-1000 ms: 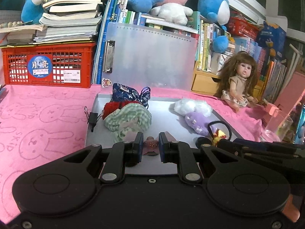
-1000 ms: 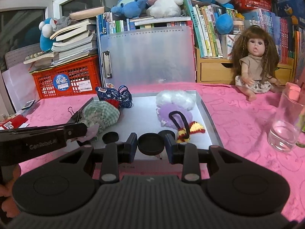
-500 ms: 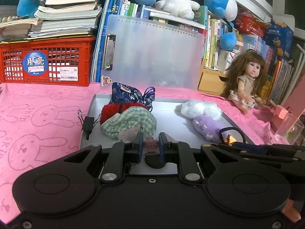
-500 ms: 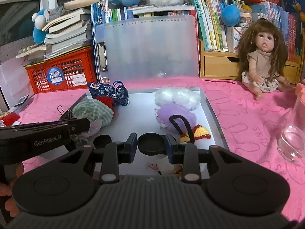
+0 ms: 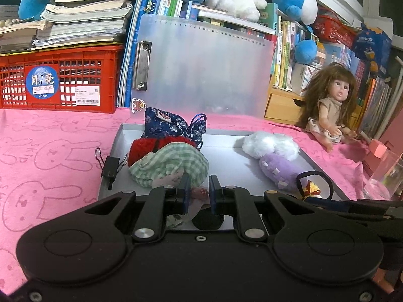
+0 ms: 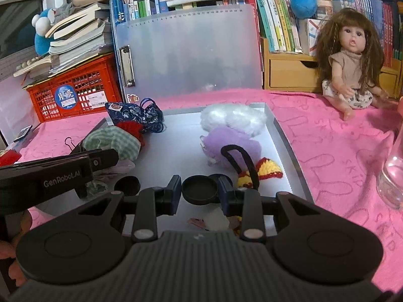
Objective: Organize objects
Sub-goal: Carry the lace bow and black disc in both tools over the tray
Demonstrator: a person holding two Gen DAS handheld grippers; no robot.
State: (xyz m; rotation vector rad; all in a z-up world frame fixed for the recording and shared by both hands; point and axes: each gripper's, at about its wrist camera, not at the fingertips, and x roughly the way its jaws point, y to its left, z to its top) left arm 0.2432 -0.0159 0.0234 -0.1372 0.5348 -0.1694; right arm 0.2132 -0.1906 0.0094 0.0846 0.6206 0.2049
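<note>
My left gripper point(image 5: 197, 188) is shut on a small pink flower-shaped piece point(image 5: 200, 192), low over the near part of the grey tray point(image 5: 226, 161). In the right wrist view it point(image 6: 114, 157) reaches in from the left beside the green checked cloth point(image 6: 113, 141). My right gripper point(image 6: 200, 185) is shut on a black round lid point(image 6: 200, 191) above the tray's point(image 6: 181, 141) front edge. A second black disc point(image 6: 127, 185) lies on the tray to its left. A third is mostly hidden behind the right finger.
On the tray lie a blue patterned pouch point(image 5: 173, 124), a red knit piece point(image 5: 143, 146), white fluff point(image 6: 233, 118), a purple plush point(image 6: 226, 143) and a black band with a yellow-red knit point(image 6: 267, 170). A binder clip point(image 5: 109, 166) grips the left rim. A doll point(image 6: 350, 58) and a glass point(image 6: 393, 176) stand right.
Both grippers have moved forward and slightly down over the tray, so its contents look closer. Each has kept its grip.
</note>
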